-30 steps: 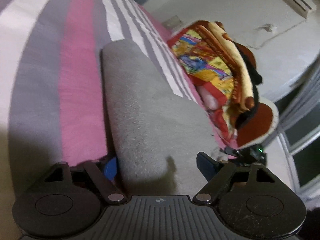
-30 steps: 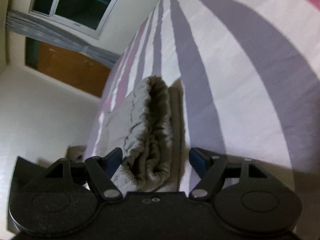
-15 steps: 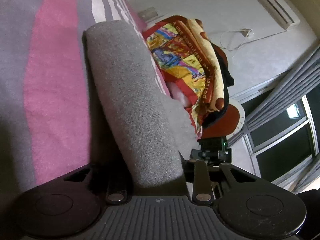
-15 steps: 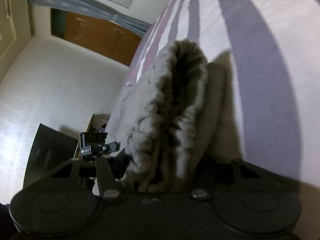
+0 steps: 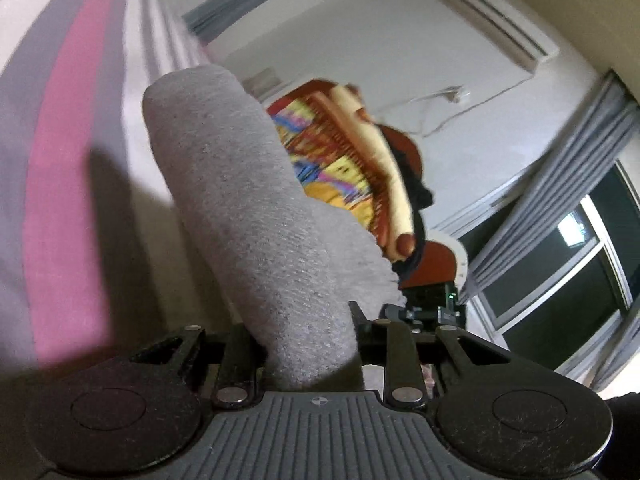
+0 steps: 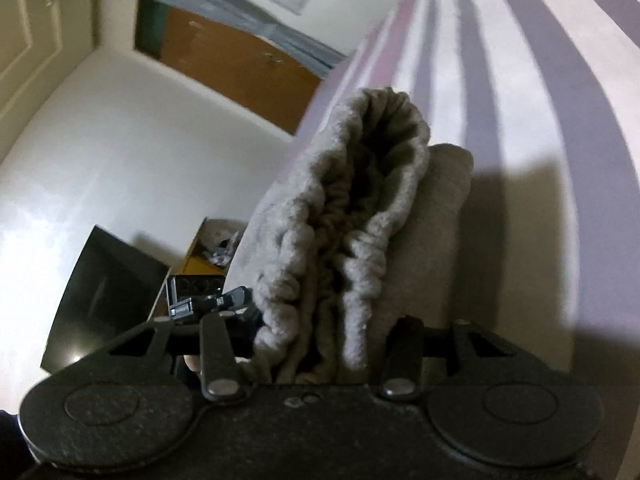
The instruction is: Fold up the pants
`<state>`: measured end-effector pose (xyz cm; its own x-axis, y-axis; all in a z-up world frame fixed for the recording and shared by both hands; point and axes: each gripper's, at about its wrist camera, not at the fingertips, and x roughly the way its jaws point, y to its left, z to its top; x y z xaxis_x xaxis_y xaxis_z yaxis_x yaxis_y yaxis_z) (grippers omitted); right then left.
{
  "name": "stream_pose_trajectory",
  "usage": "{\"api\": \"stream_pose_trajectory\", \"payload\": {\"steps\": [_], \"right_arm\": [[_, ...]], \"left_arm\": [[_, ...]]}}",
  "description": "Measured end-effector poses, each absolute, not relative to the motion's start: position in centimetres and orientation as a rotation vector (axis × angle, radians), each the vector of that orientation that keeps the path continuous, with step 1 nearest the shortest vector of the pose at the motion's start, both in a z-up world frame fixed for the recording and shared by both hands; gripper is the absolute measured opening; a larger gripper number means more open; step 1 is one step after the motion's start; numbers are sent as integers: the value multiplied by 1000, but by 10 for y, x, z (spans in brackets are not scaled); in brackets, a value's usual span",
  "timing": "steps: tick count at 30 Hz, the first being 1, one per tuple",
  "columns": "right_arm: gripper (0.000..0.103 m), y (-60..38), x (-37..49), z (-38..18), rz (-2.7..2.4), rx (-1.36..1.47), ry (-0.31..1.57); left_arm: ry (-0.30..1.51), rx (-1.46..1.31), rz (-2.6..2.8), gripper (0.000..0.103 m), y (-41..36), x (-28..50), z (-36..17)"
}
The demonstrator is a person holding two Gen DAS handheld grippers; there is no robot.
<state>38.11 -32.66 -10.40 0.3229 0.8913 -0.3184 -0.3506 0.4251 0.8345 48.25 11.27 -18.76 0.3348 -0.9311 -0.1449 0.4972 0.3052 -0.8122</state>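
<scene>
**Both grippers clamped on the grey pants, cloth raised off the striped bed**

Left wrist view: pink-and-grey striped bedspread [image 5: 60, 184] ran along the left side. Left gripper [image 5: 310, 344] was narrow, jaws pinched on a folded edge of the grey pants [image 5: 256, 216]; the cloth rose from the jaws as a thick roll and threw a shadow on the bedspread. Behind it, a colourful folded blanket pile [image 5: 352, 160]. Wall AC unit [image 5: 500, 24] upper right, grey curtains [image 5: 560, 184] and dark window [image 5: 568, 280] on the right.

Right wrist view: dark panel [image 6: 108, 292] on the floor at left, brown door [image 6: 240, 68] above. Right gripper [image 6: 324, 340] had its jaws closing, the bunched elastic waistband [image 6: 360, 208] already squeezed between them. Striped bedspread [image 6: 560, 120] filled the right side.
</scene>
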Motion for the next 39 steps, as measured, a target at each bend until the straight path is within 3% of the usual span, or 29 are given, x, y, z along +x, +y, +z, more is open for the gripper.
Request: {"api": "stream_pose_trajectory", "payload": {"steps": [7, 13, 18, 23, 25, 26, 30, 31, 32, 34, 37, 39], "right_arm": [[45, -292, 436, -57, 996, 642, 835], [45, -263, 516, -41, 991, 579, 820], [45, -242, 561, -63, 973, 568, 844], [48, -248, 595, -116, 904, 627, 902], [65, -248, 608, -163, 765, 642, 1030], [59, -248, 611, -184, 706, 660, 1094], [61, -262, 598, -192, 750, 740, 1031], [61, -267, 594, -190, 753, 745, 1035], [62, -273, 592, -189, 756, 758, 1042], [64, -286, 593, -192, 762, 759, 1052], [69, -307, 576, -191, 760, 802, 1061], [63, -312, 568, -193, 698, 767, 1057]], "left_arm": [[616, -651, -1021, 27, 149, 513, -123], [602, -608, -955, 27, 172, 583, -108], [616, -632, -926, 27, 182, 636, -131], [710, -686, -871, 28, 177, 681, -194], [830, -722, -780, 33, 176, 696, -241], [818, -784, -787, 33, 180, 697, -256], [815, -817, -809, 34, 189, 691, -255], [822, -807, -813, 43, 190, 687, -251], [818, -801, -834, 58, 190, 682, -248], [814, -765, -870, 72, 191, 663, -239], [832, -691, -831, 75, 185, 632, -231], [823, -557, -756, 72, 168, 620, -228]]}}
